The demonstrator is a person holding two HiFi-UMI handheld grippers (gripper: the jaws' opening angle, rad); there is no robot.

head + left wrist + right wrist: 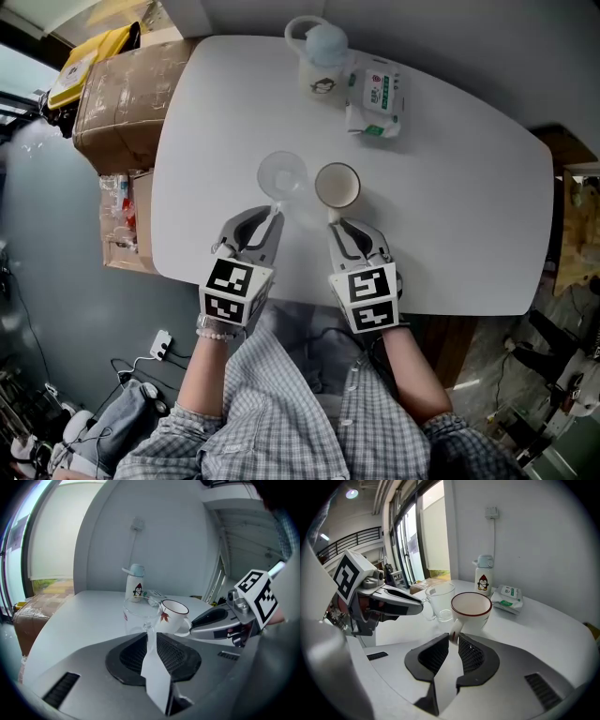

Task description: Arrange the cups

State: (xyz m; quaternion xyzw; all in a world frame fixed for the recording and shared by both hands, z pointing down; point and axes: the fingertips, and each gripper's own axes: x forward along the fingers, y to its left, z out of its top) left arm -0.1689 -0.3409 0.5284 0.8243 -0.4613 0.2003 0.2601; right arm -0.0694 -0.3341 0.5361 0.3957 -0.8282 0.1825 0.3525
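Note:
A clear glass cup (281, 173) and a white mug with a dark red rim (337, 185) stand side by side on the white table (450, 216). My left gripper (274, 217) is shut on the glass cup's handle, which shows between its pads in the left gripper view (150, 631). My right gripper (336, 225) is shut on the mug's handle (454, 629). The glass cup (439, 600) appears left of the mug (471, 607) in the right gripper view. The mug (174, 616) bears a red leaf print.
A white bottle with a penguin print (323, 58) and a pack of wipes (377, 94) lie at the table's far side. A cardboard box (117, 94) stands off the left edge. The near table edge runs just under both grippers.

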